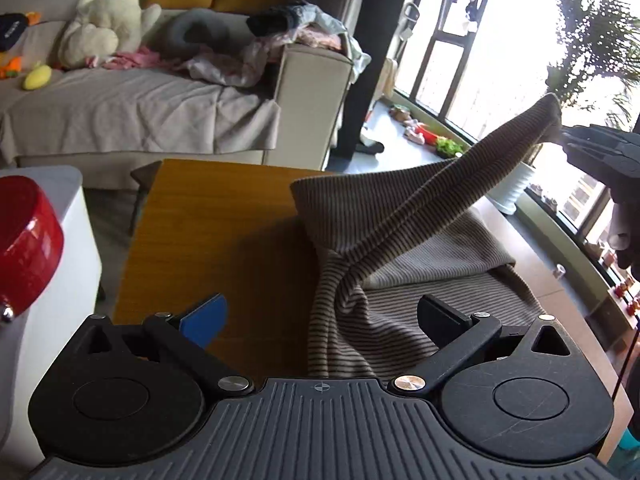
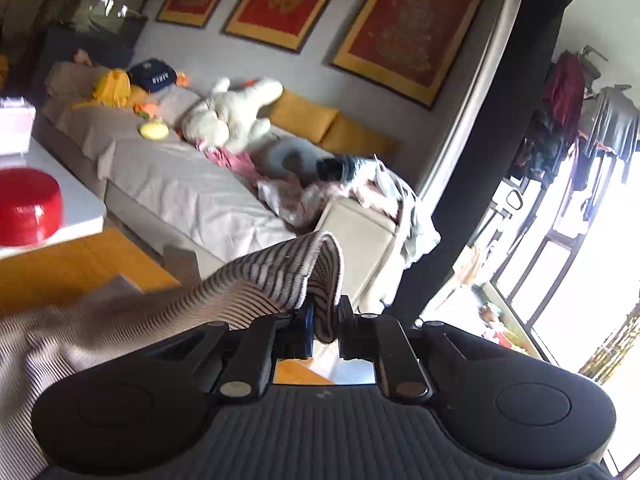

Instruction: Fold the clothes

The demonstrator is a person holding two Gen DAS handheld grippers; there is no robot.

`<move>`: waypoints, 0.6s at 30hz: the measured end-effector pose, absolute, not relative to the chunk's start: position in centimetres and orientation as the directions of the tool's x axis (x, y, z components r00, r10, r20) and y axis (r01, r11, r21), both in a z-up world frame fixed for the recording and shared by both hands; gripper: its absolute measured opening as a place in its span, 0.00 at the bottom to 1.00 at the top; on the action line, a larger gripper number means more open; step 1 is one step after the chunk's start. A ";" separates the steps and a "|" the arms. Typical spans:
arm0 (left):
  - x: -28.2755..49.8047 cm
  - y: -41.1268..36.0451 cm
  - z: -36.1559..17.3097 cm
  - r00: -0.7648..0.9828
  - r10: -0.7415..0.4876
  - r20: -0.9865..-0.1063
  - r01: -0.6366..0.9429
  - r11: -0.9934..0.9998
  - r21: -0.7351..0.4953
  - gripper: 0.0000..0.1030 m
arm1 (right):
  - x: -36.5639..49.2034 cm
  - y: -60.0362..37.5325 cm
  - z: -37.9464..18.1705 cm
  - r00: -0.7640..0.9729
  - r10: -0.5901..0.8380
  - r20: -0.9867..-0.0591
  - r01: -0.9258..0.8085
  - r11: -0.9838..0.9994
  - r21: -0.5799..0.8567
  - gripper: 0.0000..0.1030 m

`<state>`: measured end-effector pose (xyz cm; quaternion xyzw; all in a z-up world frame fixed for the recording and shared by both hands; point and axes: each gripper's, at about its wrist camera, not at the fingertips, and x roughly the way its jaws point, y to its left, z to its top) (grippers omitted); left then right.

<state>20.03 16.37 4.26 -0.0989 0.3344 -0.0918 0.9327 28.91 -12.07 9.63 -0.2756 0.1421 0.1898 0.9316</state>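
Observation:
A brown and cream striped knit garment (image 1: 400, 240) lies on the wooden table (image 1: 208, 216). One sleeve is pulled up and to the right. My right gripper (image 2: 323, 320) is shut on the end of that sleeve (image 2: 320, 276) and holds it in the air; it also shows at the right edge of the left wrist view (image 1: 568, 138). My left gripper (image 1: 320, 320) is open and empty, low over the near part of the garment, with its fingers on either side of the bunched cloth.
A red bowl (image 1: 24, 240) stands on a white surface (image 1: 72, 208) left of the table. A grey sofa (image 1: 140, 112) with a plush toy (image 1: 108, 20) and loose clothes (image 1: 280, 40) lies beyond. Windows and plants are to the right.

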 end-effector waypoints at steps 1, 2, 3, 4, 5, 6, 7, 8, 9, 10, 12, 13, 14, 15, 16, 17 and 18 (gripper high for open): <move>20.3 15.8 4.2 0.754 -0.249 -0.608 0.119 0.962 -0.245 1.00 | 29.3 -12.7 8.8 0.882 0.263 -0.391 -0.437 0.767 -0.469 0.12; 20.6 15.3 4.1 0.749 -0.259 -0.610 0.133 0.961 -0.244 1.00 | 29.6 -13.3 8.1 0.876 0.250 -0.413 -0.442 0.758 -0.479 0.14; 20.9 14.7 4.0 0.744 -0.268 -0.612 0.146 0.959 -0.242 1.00 | 30.0 -13.9 7.3 0.869 0.237 -0.434 -0.448 0.749 -0.488 0.19; 21.2 14.2 3.9 0.740 -0.275 -0.614 0.158 0.958 -0.240 1.00 | 30.3 -14.4 6.5 0.862 0.223 -0.455 -0.454 0.740 -0.497 0.19; 21.5 13.7 3.8 0.736 -0.283 -0.616 0.169 0.957 -0.237 1.00 | 30.7 -15.0 5.7 0.855 0.209 -0.476 -0.460 0.730 -0.505 0.20; 21.7 13.2 3.6 0.732 -0.289 -0.617 0.180 0.955 -0.234 1.00 | 30.6 -15.4 4.6 0.851 0.178 -0.493 -0.457 0.714 -0.530 0.20; 21.9 12.7 3.4 0.728 -0.296 -0.619 0.191 0.954 -0.231 1.00 | 30.4 -16.1 4.2 0.844 0.168 -0.509 -0.453 0.733 -0.508 0.23; 22.1 12.3 3.2 0.724 -0.301 -0.620 0.198 0.953 -0.230 1.00 | 30.3 -16.9 4.0 0.835 0.164 -0.525 -0.447 0.758 -0.475 0.25; 22.3 11.9 3.0 0.720 -0.306 -0.623 0.206 0.951 -0.230 1.00 | 30.2 -17.6 3.7 0.826 0.160 -0.541 -0.441 0.782 -0.441 0.26; 22.5 11.6 2.8 0.715 -0.313 -0.626 0.213 0.949 -0.231 1.00 | 30.1 -18.4 3.5 0.816 0.158 -0.556 -0.433 0.804 -0.407 0.27; 23.1 10.9 2.3 0.703 -0.323 -0.634 0.225 0.946 -0.233 1.00 | 30.1 -19.9 3.7 0.793 0.176 -0.583 -0.407 0.865 -0.292 0.37; 23.3 10.5 2.1 0.697 -0.328 -0.638 0.230 0.945 -0.234 1.00 | 30.4 -20.8 4.2 0.778 0.219 -0.589 -0.388 0.904 -0.177 0.48; 23.6 10.1 1.9 0.691 -0.332 -0.642 0.235 0.943 -0.235 1.00 | 30.8 -21.7 4.8 0.764 0.266 -0.588 -0.365 0.930 -0.053 0.55; 23.8 9.7 1.7 0.687 -0.337 -0.644 0.241 0.941 -0.237 1.00 | 31.3 -22.3 4.9 0.752 0.316 -0.579 -0.346 0.936 0.062 0.61; 24.0 9.4 1.6 0.684 -0.341 -0.645 0.244 0.940 -0.238 1.00 | 31.9 -23.0 5.0 0.740 0.366 -0.564 -0.325 0.929 0.175 0.61; 24.0 9.1 1.6 0.682 -0.345 -0.645 0.251 0.938 -0.238 1.00 | 32.5 -23.1 4.6 0.725 0.401 -0.559 -0.317 0.916 0.246 0.61; 24.0 8.8 1.6 0.680 -0.350 -0.644 0.257 0.937 -0.237 1.00 | 33.2 -23.0 4.1 0.710 0.434 -0.555 -0.310 0.900 0.308 0.61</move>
